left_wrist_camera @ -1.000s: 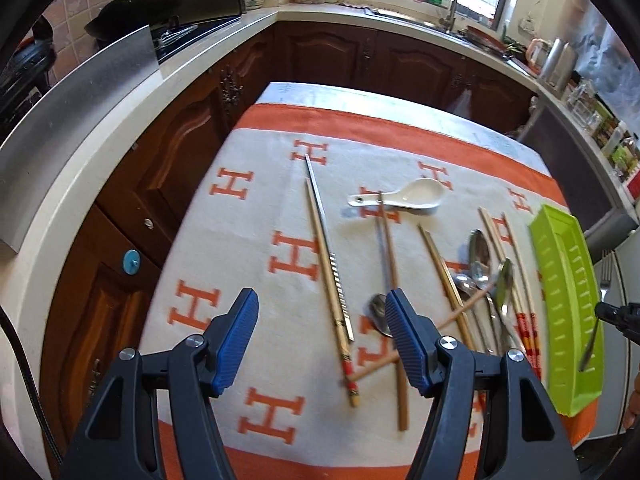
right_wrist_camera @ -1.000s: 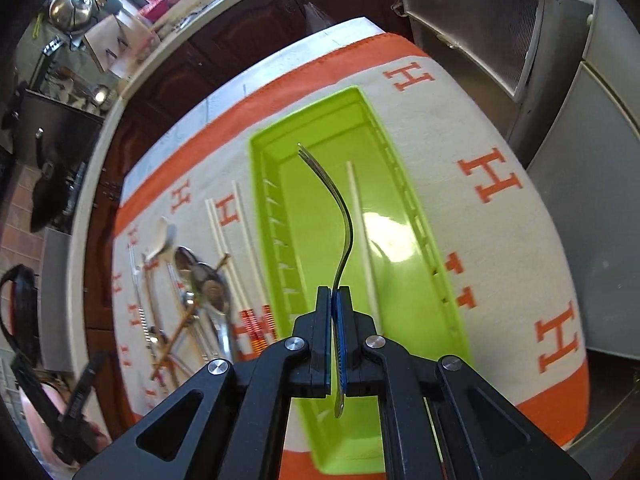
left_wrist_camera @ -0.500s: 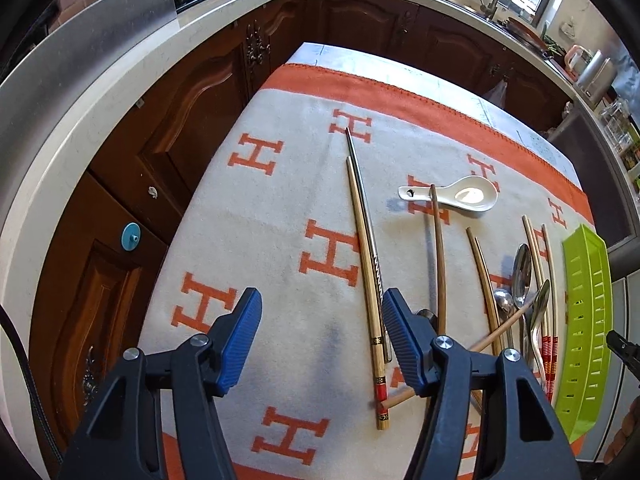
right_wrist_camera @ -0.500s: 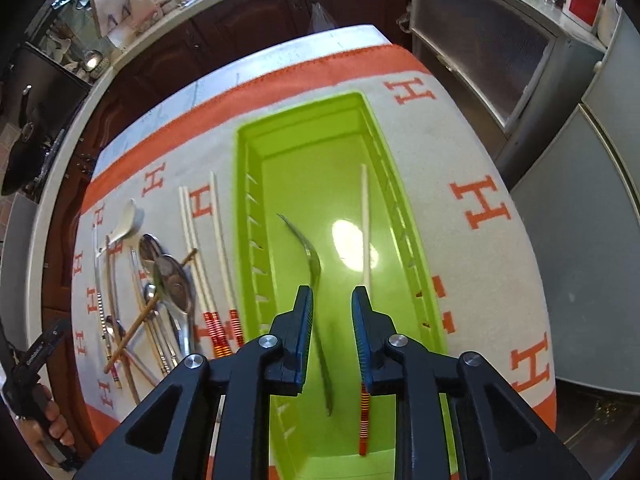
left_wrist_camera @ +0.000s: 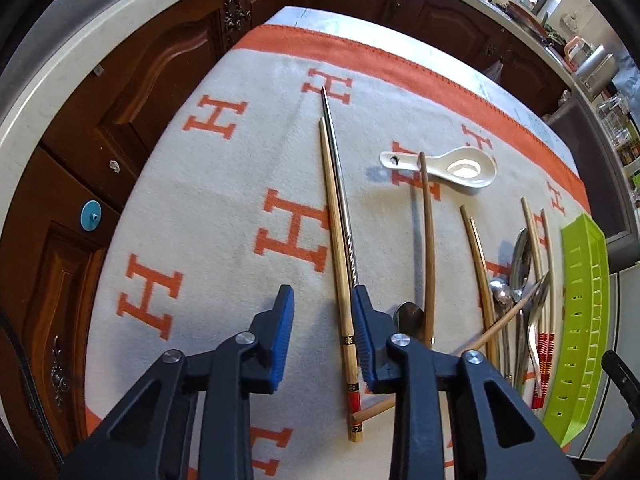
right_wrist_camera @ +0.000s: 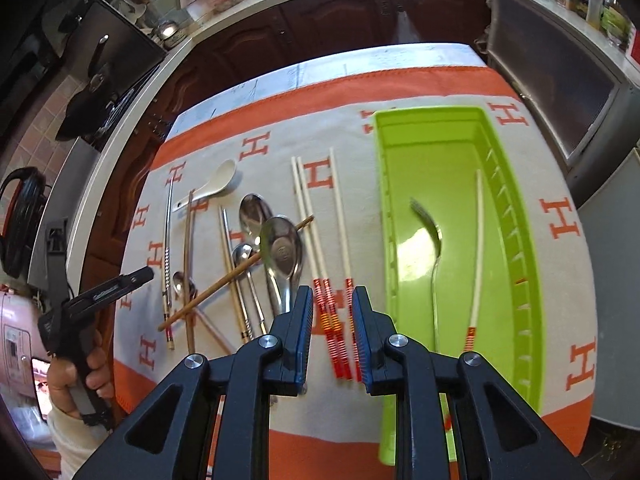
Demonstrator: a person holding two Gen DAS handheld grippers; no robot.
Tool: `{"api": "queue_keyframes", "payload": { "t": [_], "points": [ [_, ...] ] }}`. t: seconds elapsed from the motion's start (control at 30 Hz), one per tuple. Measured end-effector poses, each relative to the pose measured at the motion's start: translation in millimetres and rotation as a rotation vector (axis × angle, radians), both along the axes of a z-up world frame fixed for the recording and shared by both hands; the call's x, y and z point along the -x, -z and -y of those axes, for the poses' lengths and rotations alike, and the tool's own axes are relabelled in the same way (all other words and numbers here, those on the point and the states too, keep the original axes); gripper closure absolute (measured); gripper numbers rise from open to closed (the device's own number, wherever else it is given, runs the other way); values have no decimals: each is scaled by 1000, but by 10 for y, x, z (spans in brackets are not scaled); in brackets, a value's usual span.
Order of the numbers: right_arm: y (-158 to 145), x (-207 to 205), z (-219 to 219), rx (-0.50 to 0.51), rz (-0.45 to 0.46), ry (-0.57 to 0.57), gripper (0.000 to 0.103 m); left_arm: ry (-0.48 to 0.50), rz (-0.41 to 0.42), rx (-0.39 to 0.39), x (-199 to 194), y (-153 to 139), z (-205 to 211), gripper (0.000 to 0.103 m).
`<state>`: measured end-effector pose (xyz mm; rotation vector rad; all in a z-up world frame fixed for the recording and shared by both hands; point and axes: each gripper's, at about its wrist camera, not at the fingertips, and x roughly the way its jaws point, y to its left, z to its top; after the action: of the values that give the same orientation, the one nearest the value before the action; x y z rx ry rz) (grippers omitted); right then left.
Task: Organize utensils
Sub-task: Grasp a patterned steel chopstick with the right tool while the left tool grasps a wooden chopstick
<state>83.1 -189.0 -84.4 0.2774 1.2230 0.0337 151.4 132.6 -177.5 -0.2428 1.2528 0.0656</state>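
Observation:
My left gripper [left_wrist_camera: 323, 334] is open, low over the cloth, its fingers on either side of a bamboo chopstick [left_wrist_camera: 335, 248]; a twisted metal chopstick [left_wrist_camera: 345, 216] lies beside it. My right gripper [right_wrist_camera: 331, 330] is open and empty over the red-banded white chopsticks [right_wrist_camera: 320, 264]. The green tray [right_wrist_camera: 524, 320] holds a metal fork [right_wrist_camera: 434, 256] and one white chopstick [right_wrist_camera: 478, 248]. Metal spoons [right_wrist_camera: 280, 252] and brown chopsticks [right_wrist_camera: 236, 276] lie piled left of them. A white ceramic spoon [left_wrist_camera: 460, 168] lies farther back.
An orange-bordered cloth with H marks [left_wrist_camera: 224, 208] covers the small table. Dark wooden cabinets [left_wrist_camera: 132, 92] and a counter surround it closely. The green tray also shows at the right in the left wrist view [left_wrist_camera: 588, 320]. The hand holding the left gripper shows in the right wrist view [right_wrist_camera: 80, 360].
My right gripper opened and let the fork drop into the tray, then moved left over the red-banded chopsticks. My left gripper moved down and forward to straddle the bamboo chopstick.

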Motion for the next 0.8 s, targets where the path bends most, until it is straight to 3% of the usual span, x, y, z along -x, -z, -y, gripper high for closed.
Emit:
{"api": "queue_keyframes", "payload": {
  "t": [0.4, 0.53, 0.7, 0.77, 0.8],
  "points": [
    [141, 16, -67, -8, -15, -24, 83, 4, -25, -46, -45, 160, 128, 77],
    [176, 22, -64, -13, -22, -23, 83, 11, -11, -115, -91, 173, 228, 78],
    [215, 38, -79, -7, -28, -33, 83, -15, 12, -118, -132, 169, 192, 80],
    [224, 42, -93, -7, -29, -39, 83, -30, 33, -124, -124, 167, 158, 96],
    [228, 46, -107, -6, -28, -42, 83, -39, 47, -120, -107, 167, 122, 98]
  ]
}}
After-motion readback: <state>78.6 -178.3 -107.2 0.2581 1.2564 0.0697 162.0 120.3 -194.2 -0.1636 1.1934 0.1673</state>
